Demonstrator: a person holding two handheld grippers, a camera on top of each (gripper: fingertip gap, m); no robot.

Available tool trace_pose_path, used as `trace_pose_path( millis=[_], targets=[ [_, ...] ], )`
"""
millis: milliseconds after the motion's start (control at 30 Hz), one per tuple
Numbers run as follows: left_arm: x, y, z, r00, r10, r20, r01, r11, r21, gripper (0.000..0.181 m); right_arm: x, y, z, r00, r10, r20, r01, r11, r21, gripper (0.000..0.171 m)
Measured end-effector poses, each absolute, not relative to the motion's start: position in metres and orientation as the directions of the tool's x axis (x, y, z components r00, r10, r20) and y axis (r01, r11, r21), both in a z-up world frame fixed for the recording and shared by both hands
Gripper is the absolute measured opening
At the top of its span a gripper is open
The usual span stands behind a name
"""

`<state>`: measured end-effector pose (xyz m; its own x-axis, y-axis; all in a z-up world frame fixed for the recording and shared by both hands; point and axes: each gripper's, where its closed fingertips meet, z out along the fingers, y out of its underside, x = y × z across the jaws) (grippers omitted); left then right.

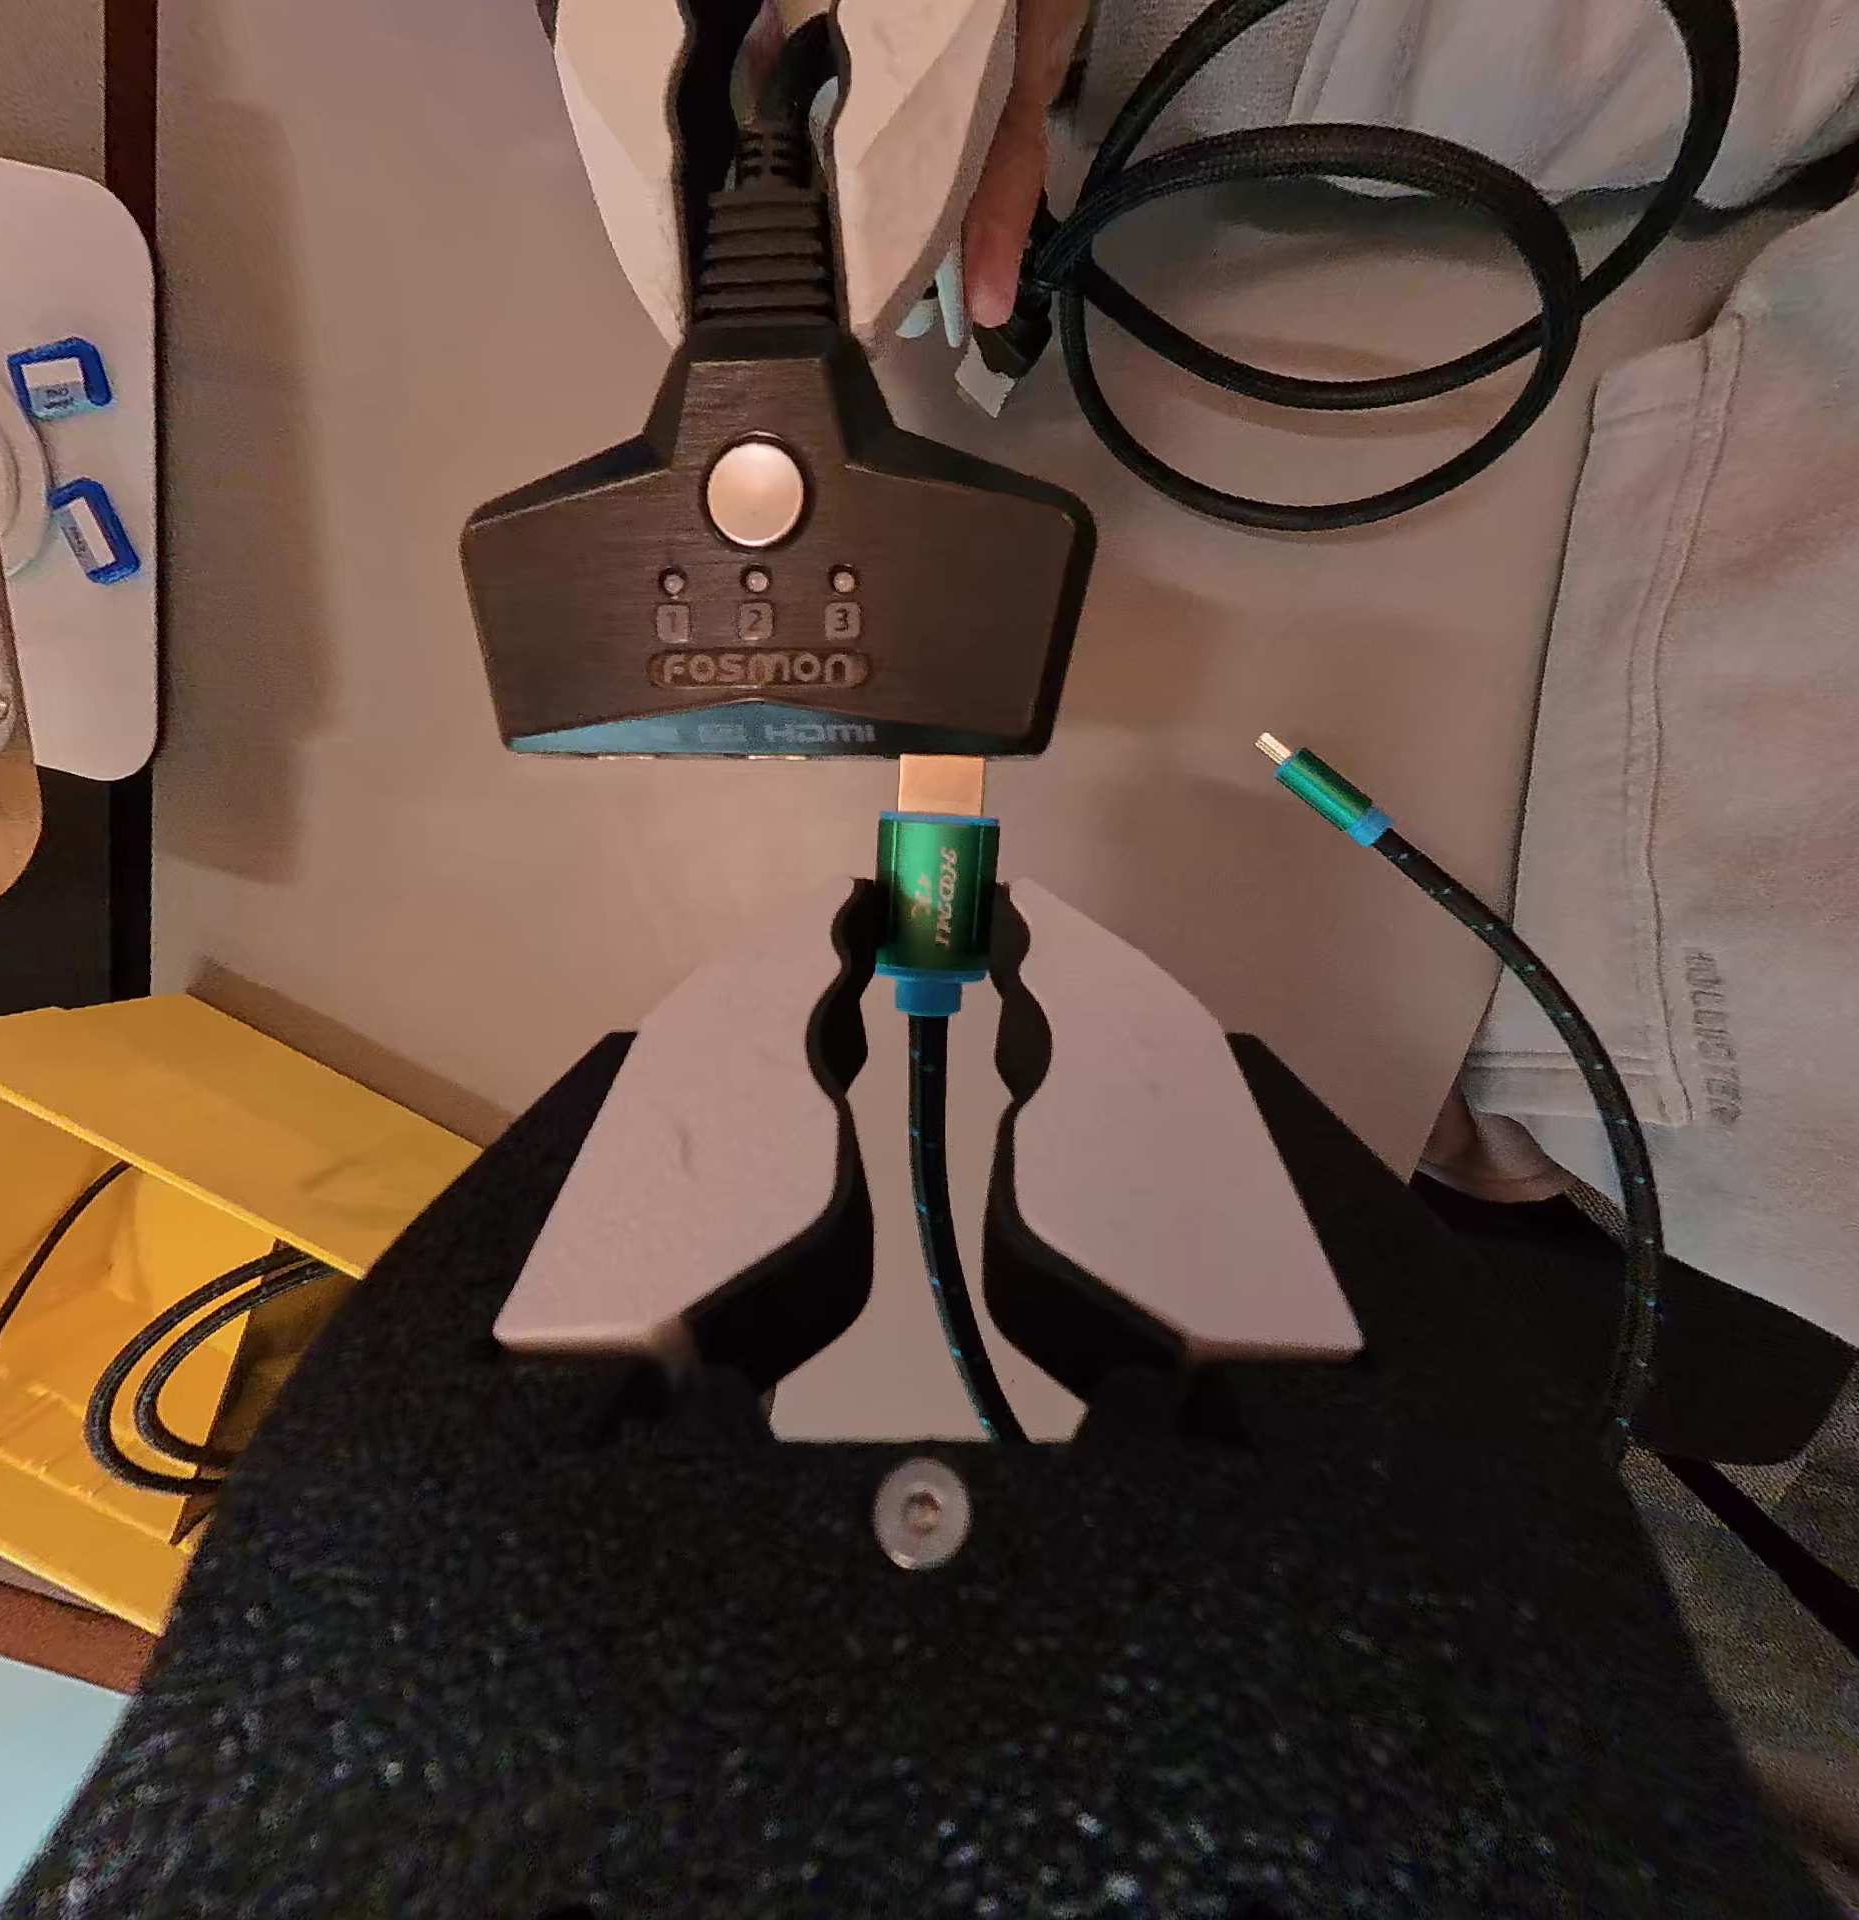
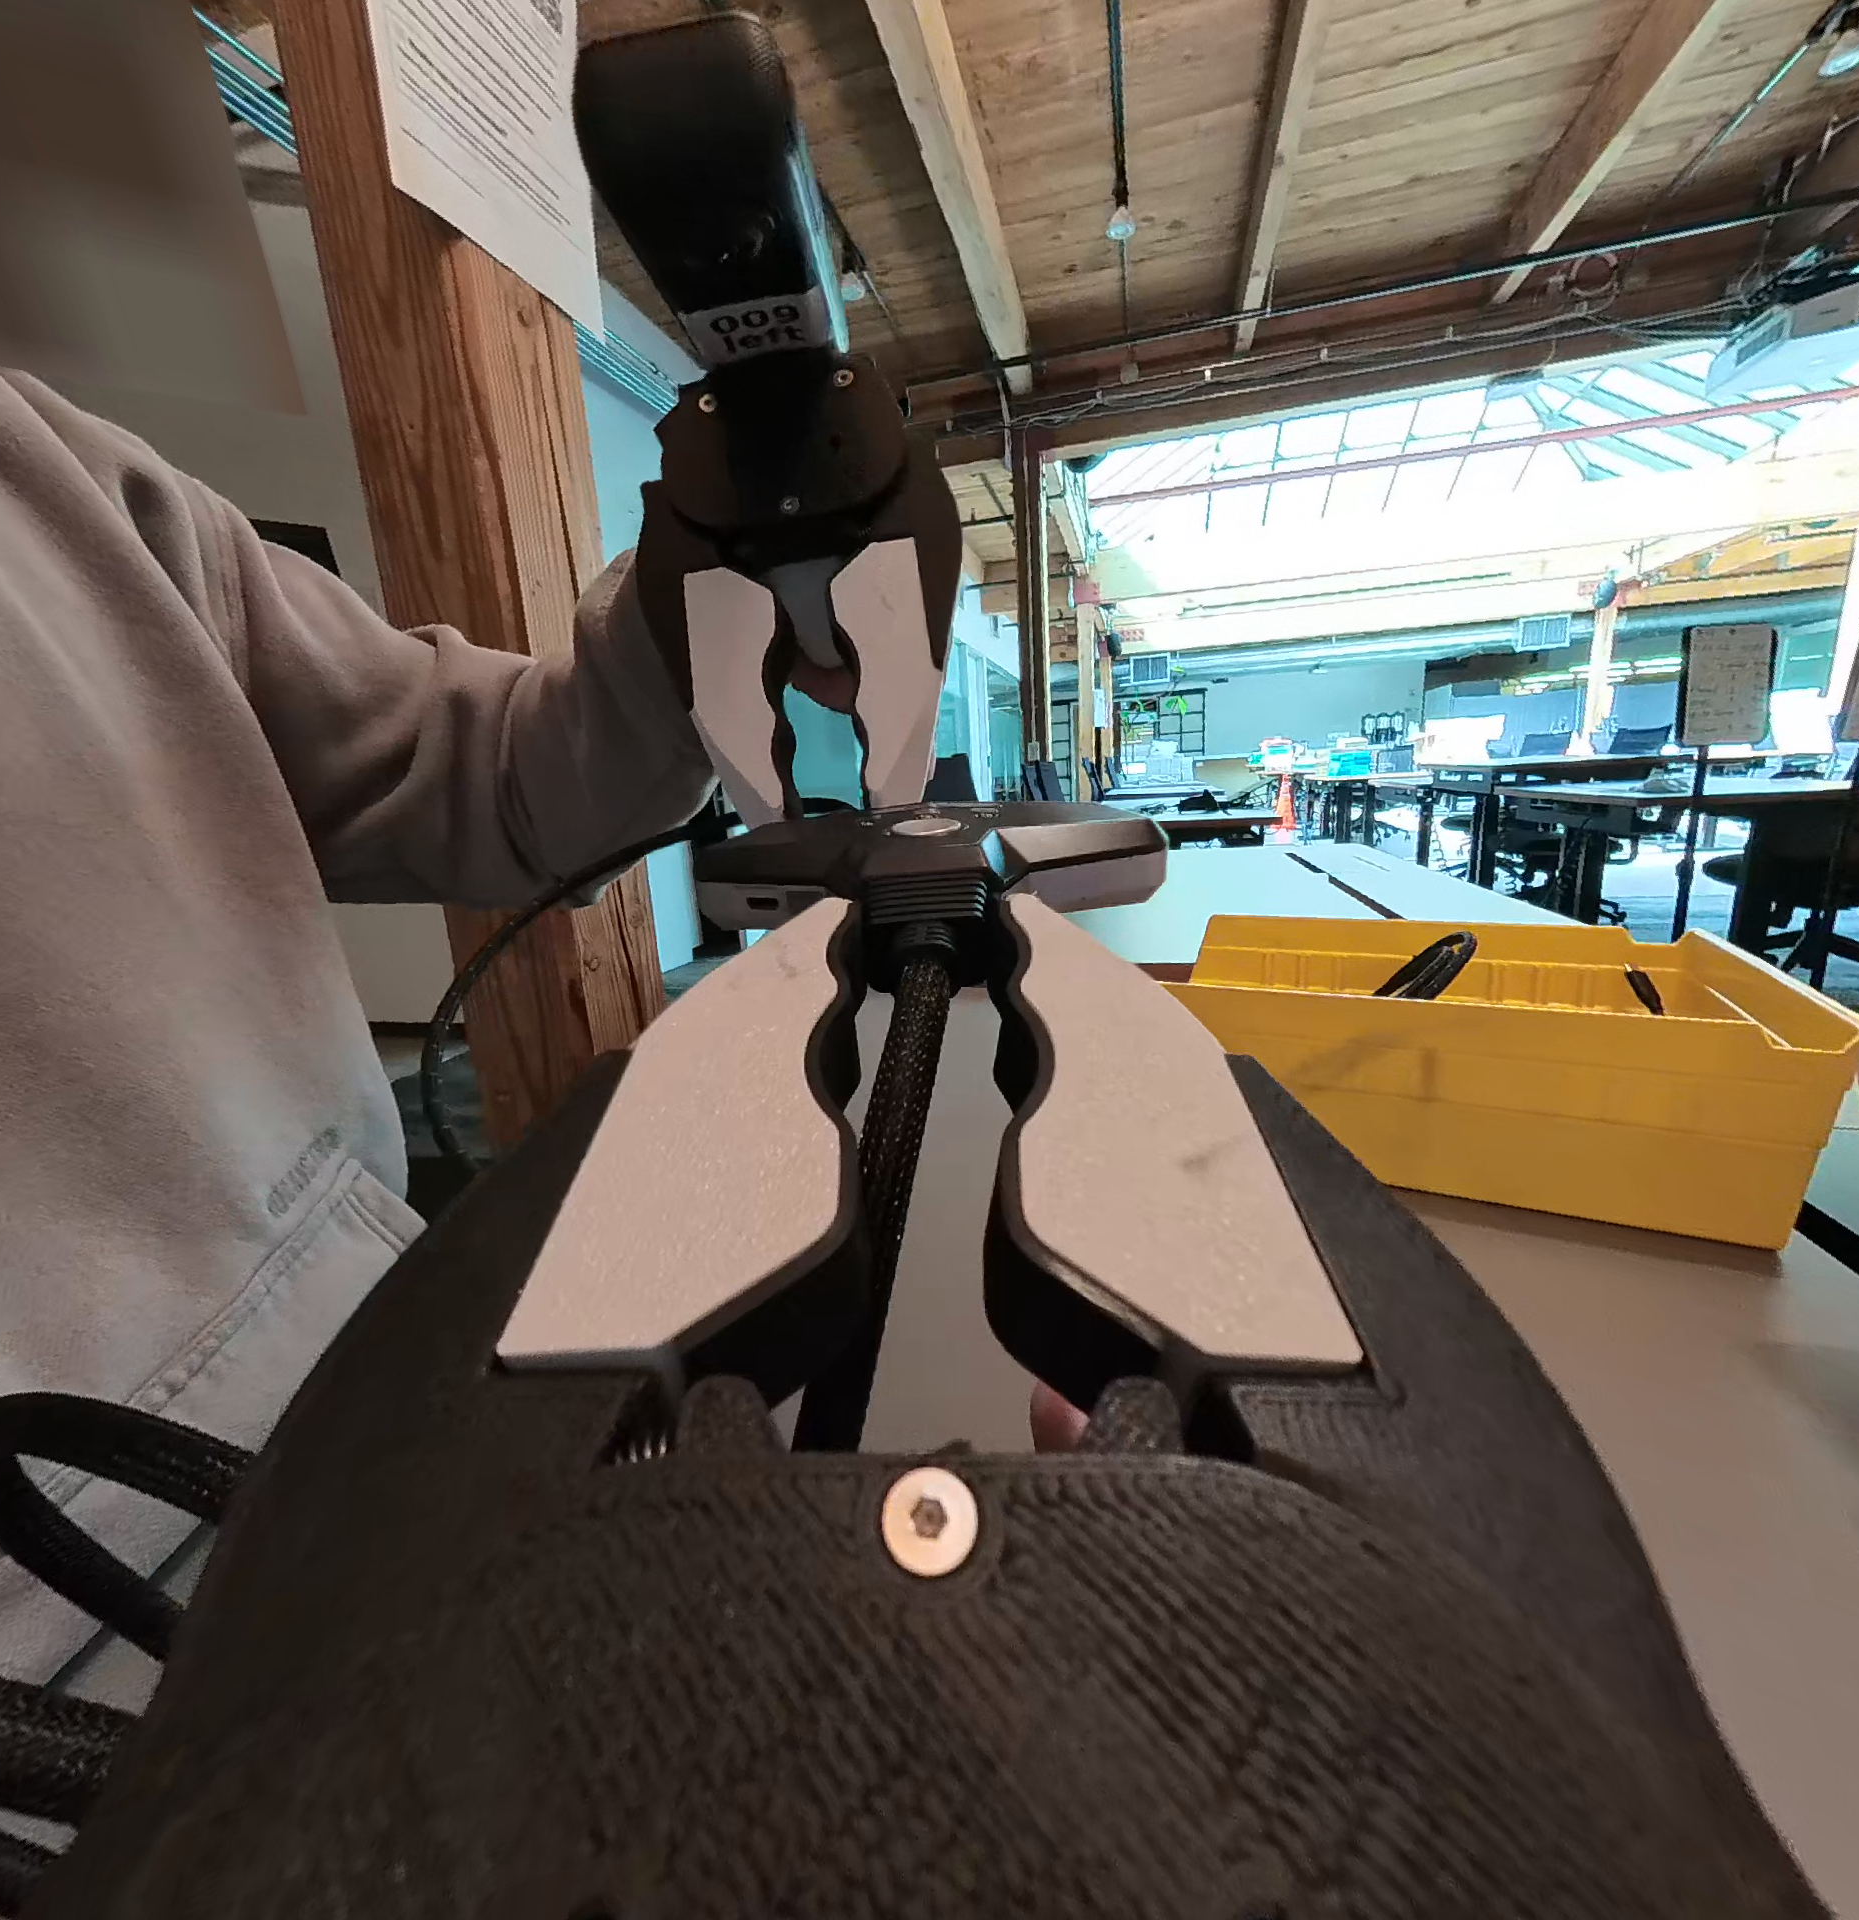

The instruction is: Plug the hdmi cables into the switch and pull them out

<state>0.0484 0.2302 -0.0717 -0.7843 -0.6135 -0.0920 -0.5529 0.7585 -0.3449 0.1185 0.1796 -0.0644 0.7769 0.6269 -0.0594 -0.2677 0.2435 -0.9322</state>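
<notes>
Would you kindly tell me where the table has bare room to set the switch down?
Bare grey table lies in front of the yellow bin, right of the right claw. Another free patch sits beyond the switch, toward the far desks. It is crowded at centre, where the left claw holds the green plug at the switch.

Plug [image 1: 940,784] tip hidden behind switch [image 1: 774,582]

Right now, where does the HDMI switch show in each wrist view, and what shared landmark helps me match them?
Left wrist view: the HDMI switch sits upper centre, top face toward the camera, just above the green plug held by the left gripper.
Right wrist view: centre, seen edge-on, beyond the right gripper clamping its cable collar.
Shared landmark: the yellow bin.
</notes>
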Motion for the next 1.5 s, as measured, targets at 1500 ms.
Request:
trace_pose_path(
  millis=[1500],
  targets=[
    [0.141, 0.519, -0.165, 0.26, -0.886, 0.384, -0.665, -0.452, -0.595, 0.028, 0.13, 0.17, -0.057, 0.852, 0.52, 0.067, -0.091, 0.272, -0.958, 0.022]
  ],
)
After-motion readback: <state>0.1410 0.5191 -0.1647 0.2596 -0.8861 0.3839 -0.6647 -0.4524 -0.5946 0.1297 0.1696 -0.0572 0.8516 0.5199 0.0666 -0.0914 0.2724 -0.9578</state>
